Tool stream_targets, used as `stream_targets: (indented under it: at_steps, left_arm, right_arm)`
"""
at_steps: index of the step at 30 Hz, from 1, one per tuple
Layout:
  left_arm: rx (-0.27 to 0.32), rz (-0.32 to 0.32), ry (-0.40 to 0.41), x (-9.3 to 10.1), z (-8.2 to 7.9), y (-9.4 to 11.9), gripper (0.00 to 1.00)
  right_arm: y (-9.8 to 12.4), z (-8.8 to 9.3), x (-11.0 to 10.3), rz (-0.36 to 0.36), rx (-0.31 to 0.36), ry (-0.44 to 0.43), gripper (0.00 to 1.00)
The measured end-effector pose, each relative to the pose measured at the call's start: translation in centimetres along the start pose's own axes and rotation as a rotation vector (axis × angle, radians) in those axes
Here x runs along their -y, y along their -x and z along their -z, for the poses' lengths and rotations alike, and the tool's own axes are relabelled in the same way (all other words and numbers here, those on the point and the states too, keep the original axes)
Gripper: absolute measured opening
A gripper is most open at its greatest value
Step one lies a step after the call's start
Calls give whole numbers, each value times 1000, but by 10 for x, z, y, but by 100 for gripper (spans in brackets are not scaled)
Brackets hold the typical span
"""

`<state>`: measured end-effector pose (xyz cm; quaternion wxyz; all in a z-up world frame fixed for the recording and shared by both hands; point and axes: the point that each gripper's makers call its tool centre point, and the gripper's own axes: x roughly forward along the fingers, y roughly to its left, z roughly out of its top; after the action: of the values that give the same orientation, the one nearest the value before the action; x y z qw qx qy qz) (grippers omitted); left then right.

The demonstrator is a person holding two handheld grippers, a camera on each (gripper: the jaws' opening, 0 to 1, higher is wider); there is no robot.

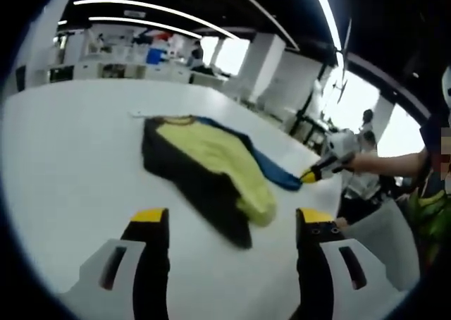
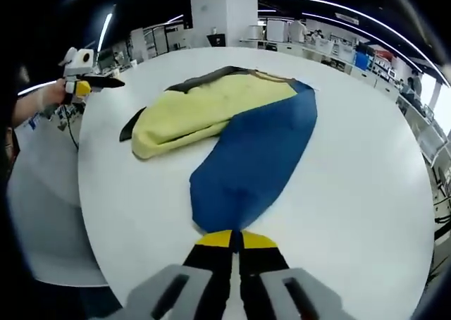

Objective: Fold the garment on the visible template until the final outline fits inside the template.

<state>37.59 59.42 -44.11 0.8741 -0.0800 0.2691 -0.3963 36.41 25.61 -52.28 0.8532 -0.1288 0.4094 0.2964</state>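
Note:
A garment (image 1: pixel 204 154) with yellow, black and blue panels lies crumpled on the white table (image 1: pixel 63 165). In the right gripper view the yellow part (image 2: pixel 211 108) lies beyond a long blue panel (image 2: pixel 257 154) that stretches toward me. My right gripper (image 2: pixel 236 237) is shut on the near end of that blue panel; in the left gripper view it (image 1: pixel 308 175) pinches the blue tip at the table's right edge. My left gripper (image 1: pixel 229 218) stands open above the table, short of the garment's black corner. In the right gripper view it (image 2: pixel 99 82) hovers off the table's far left edge.
The table's curved rim (image 2: pixel 106 263) runs close on the left in the right gripper view. A person's arm (image 1: pixel 391 163) reaches in from the right. A short pale strip (image 1: pixel 137 113) lies by the garment's far end. Desks and shelves (image 1: pixel 127 59) stand behind.

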Motion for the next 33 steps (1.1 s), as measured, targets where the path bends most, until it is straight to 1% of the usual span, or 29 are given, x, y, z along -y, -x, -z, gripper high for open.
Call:
stream_targets:
  at_steps: [2, 3, 4, 5, 6, 8, 9, 10, 12, 14, 16, 17, 18, 21, 22, 24, 26, 28, 29, 31, 32, 33]
  left_arm:
    - [0, -2, -2, -1, 0, 0, 69]
    - [-1, -3, -3, -2, 0, -1, 69]
    - [-2, -3, -4, -2, 1, -1, 69]
    - [-3, -3, -1, -2, 1, -1, 69]
    - [-3, -4, -1, -1, 1, -1, 69]
    - [-1, -6, 0, -1, 2, -2, 68]
    - [2, -7, 6, -1, 2, -1, 68]
    - [4, -9, 8, -1, 2, -1, 68]
    - [-1, -14, 12, -1, 4, -1, 68]
    - [-1, -15, 18, 1, 5, -2, 68]
    - [-3, -18, 22, 2, 6, -3, 68]
    - [-3, -19, 23, 4, 6, -4, 68]
    - [-4, -20, 26, 1, 7, -4, 68]
    - [-5, -26, 29, -2, 5, -6, 68]
    - [-3, -31, 27, -3, 4, -7, 68]
    - [5, -38, 26, -4, 1, -9, 67]
    - [11, -42, 28, -7, -2, -10, 67]
    - [13, -48, 30, -10, -5, -13, 67]
    - [13, -50, 31, -11, -6, -14, 67]
    - [14, -54, 35, -13, -8, -16, 67]
    - [13, -56, 37, -14, -9, -17, 67]
    - [9, -59, 37, -15, -9, -18, 67]
  right_arm:
    - [8, -4, 9, 13, -4, 10, 0]
    - [12, -5, 20, 21, -8, 28, 0]
    - [15, -6, 29, 27, -14, 24, 0]
    - [20, -6, 44, 50, -23, 20, 0]
    - [24, -6, 53, 65, -25, 20, 0]
    - [34, -10, 70, 84, -23, -4, 0]
    - [37, -13, 84, 92, -18, -9, 0]
    - [39, -13, 88, 99, -19, -13, 0]
    - [47, -13, 112, 136, -34, -17, 0]
    - [53, -15, 122, 148, -39, -23, 0]
    - [57, -17, 142, 166, -46, -31, 0]
    - [59, -18, 148, 173, -53, -31, 0]
    - [62, -18, 158, 184, -65, -32, 0]
    - [65, -21, 180, 198, -88, -33, 0]
    - [66, -22, 190, 207, -101, -31, 0]
    - [68, -20, 202, 216, -122, -31, 0]
    - [66, -21, 220, 224, -139, -40, 0]
    - [66, -21, 225, 235, -153, -46, 0]
    - [64, -20, 242, 239, -167, -46, 0]
    - [63, -18, 251, 247, -188, -58, 0]
    - [64, -18, 254, 250, -188, -62, 0]
    - [61, -17, 271, 255, -189, -75, 0]
